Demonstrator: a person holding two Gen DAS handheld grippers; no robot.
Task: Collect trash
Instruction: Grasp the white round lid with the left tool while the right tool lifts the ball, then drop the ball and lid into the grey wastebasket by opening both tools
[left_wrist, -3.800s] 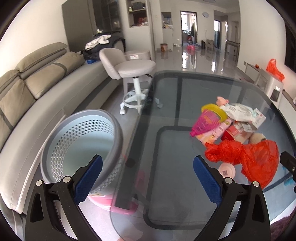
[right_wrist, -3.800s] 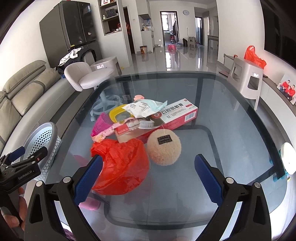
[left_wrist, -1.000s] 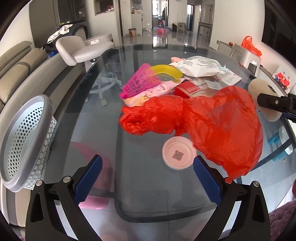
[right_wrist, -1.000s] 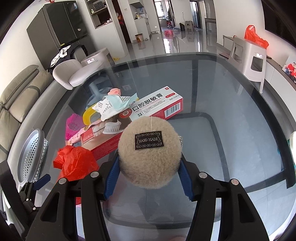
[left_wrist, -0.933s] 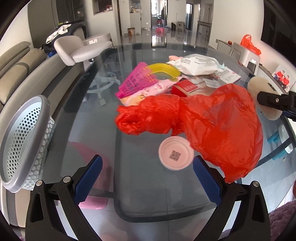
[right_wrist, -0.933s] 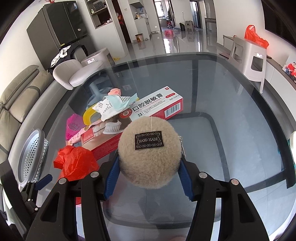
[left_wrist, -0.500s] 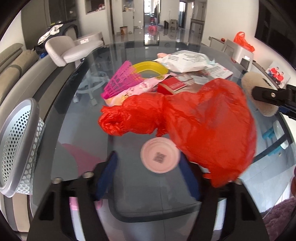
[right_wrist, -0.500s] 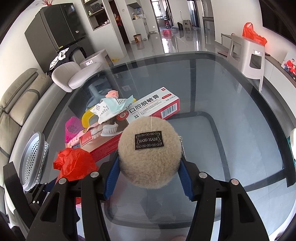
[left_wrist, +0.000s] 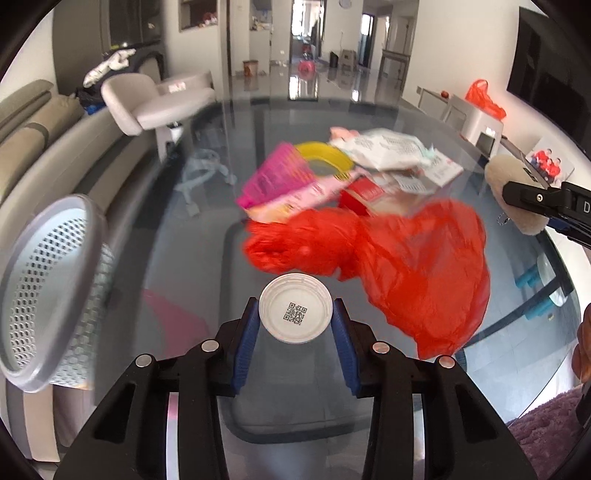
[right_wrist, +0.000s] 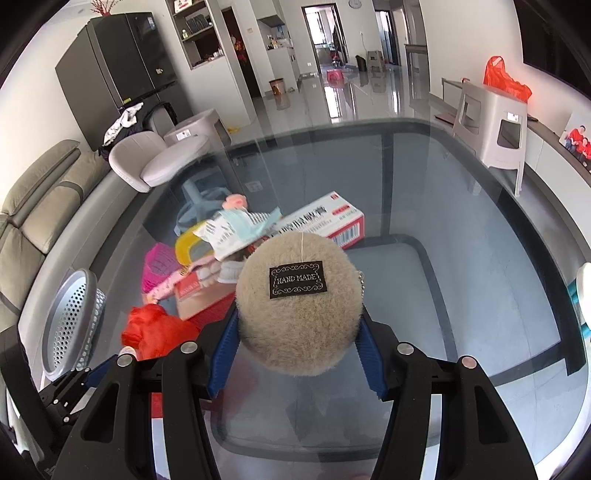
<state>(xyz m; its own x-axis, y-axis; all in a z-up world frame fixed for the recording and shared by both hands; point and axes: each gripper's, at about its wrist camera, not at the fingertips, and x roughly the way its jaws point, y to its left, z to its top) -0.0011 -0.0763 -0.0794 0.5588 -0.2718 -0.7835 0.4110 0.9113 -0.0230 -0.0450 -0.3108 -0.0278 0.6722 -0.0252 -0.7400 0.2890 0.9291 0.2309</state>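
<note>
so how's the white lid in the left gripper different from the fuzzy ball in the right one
The white lid is flat, thin and smooth, with a QR code at its centre; the fuzzy ball is round, bulky and furry, with a black HAND MADE label. The lid fits between the left gripper pads, while the ball bulges well past the right gripper pads. Both are round in outline and clamped at their sides.

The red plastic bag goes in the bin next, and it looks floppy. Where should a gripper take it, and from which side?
Grip the red plastic bag at its bunched, twisted end, which points toward the perforated bin. It is the one narrow part; the rest billows wide. Come from above, jaws across the twist. Both grippers are full now: left gripper has the white lid, the right the fuzzy ball.
</note>
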